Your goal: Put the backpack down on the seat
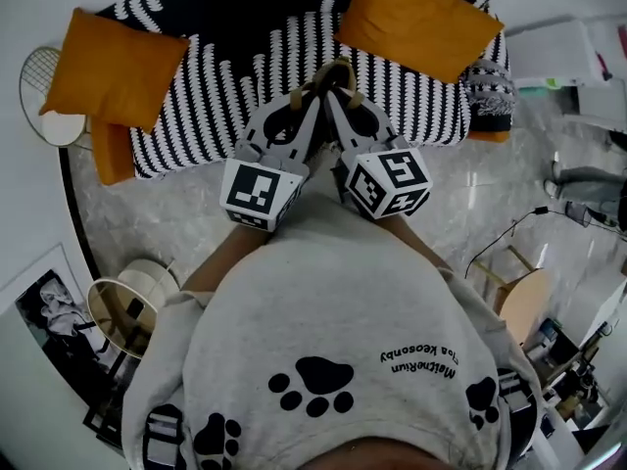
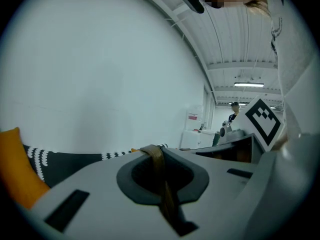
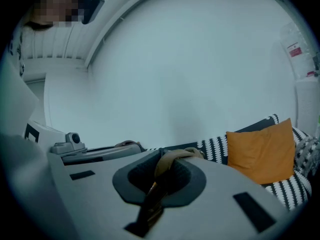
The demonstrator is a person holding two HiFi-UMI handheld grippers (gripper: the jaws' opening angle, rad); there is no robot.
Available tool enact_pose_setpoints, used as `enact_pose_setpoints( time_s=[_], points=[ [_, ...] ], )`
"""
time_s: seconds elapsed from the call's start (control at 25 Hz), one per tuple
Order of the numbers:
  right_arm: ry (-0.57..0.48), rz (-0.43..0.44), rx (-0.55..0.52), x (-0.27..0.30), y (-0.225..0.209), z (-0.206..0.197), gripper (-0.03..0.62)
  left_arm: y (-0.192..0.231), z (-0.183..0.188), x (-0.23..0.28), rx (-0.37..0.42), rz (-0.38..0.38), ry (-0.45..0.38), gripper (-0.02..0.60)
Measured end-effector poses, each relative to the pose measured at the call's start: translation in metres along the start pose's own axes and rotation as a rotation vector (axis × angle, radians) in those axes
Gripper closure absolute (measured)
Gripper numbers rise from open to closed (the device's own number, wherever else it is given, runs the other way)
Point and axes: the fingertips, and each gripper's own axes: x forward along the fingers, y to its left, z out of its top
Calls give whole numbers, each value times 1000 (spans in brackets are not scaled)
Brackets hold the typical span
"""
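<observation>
Backpack strap (image 1: 340,67), a tan band, is all of the bag that shows, held just past the person's grey sweatshirt (image 1: 333,302) over the near edge of the striped sofa seat (image 1: 225,67). It runs near to far, pinched in the closed jaws of the left gripper (image 1: 313,88) and right gripper (image 1: 335,90), which lie side by side, tips converging and tilted slightly down. Beyond, one orange cushion (image 1: 113,67) lies far left and another (image 1: 416,18) far right.

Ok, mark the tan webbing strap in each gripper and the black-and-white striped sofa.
Left tan strap (image 2: 160,169): left gripper view, middle.
Right tan strap (image 3: 171,157): right gripper view, its bend.
Striped sofa (image 1: 214,81): head view, bare seat.
</observation>
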Motion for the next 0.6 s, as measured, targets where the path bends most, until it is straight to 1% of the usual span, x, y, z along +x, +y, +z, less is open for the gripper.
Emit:
enact_pose_setpoints(
  time_s=[0.2, 0.36, 0.48, 0.6],
  points=[
    [33, 16, -1, 14, -18, 8, 559, 11, 0, 17, -26, 37, 3, 563],
    [75, 34, 0, 28, -39, 2, 559, 17, -12, 40, -29, 32, 37, 563],
    [103, 58, -25, 44, -54, -3, 559, 28, -18, 61, -28, 28, 26, 563],
    [133, 81, -46, 57, -62, -14, 559, 39, -29, 73, -34, 28, 33, 563]
  ],
)
